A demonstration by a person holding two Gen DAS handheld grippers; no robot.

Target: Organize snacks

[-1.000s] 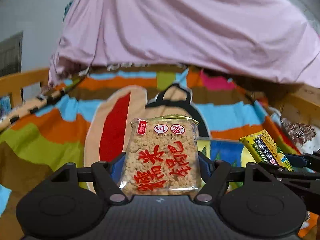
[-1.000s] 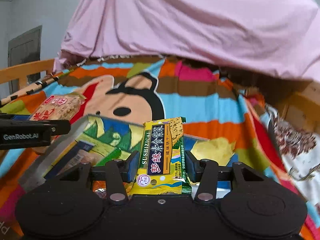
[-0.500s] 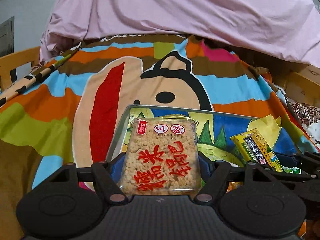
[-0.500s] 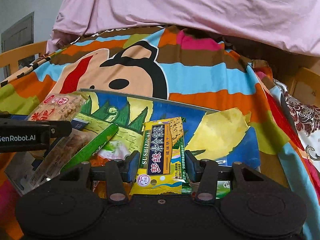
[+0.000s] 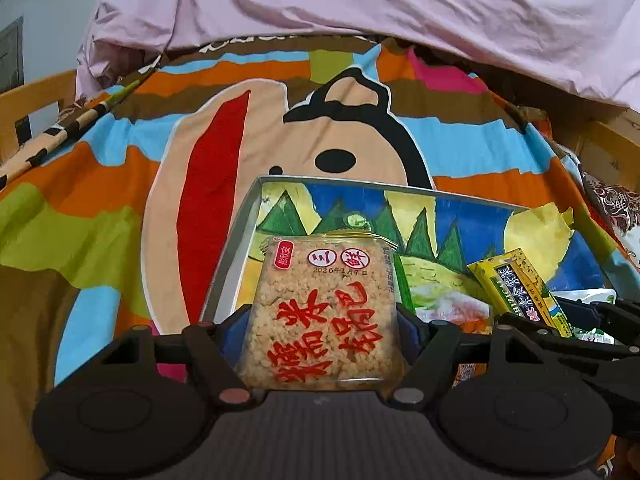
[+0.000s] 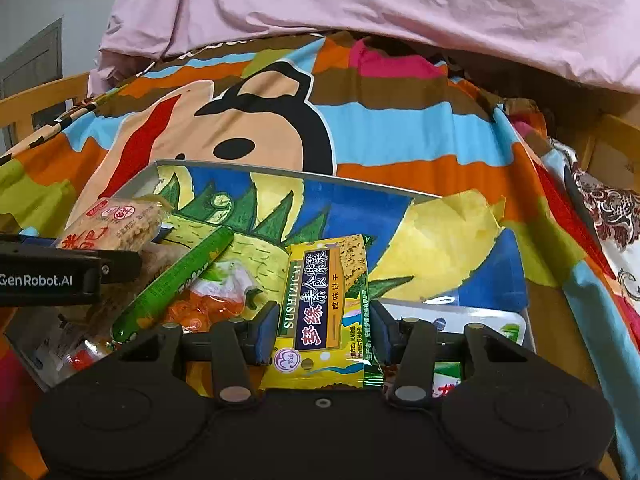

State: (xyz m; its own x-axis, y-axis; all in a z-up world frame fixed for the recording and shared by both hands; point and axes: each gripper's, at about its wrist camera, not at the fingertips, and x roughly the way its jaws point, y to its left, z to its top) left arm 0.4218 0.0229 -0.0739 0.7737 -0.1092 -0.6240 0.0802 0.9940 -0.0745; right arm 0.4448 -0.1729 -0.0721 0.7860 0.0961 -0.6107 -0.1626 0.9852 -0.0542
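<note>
My left gripper [image 5: 320, 320] is shut on a clear pack of rice crackers [image 5: 324, 312] with red characters, held over the near left part of a shallow box [image 5: 240, 236] lined with a painted picture. My right gripper [image 6: 322, 320] is shut on a yellow SUSHIZICAI cracker pack [image 6: 324, 304], held over the same box [image 6: 288, 174]. The rice cracker pack [image 6: 112, 226] and the left gripper's black body show at the left of the right wrist view. The yellow pack [image 5: 516, 284] shows at the right of the left wrist view.
In the box lie a long green stick pack [image 6: 172, 284], an orange snack bag [image 6: 204, 308] and other wrappers. The box rests on a striped cartoon bedspread [image 5: 120, 184]. A pink quilt [image 5: 360, 0] lies behind, with wooden bed rails [image 6: 40, 96] at both sides.
Both grippers have tipped downward and sunk toward the box, which now fills more of each view. Each keeps hold of its pack.
</note>
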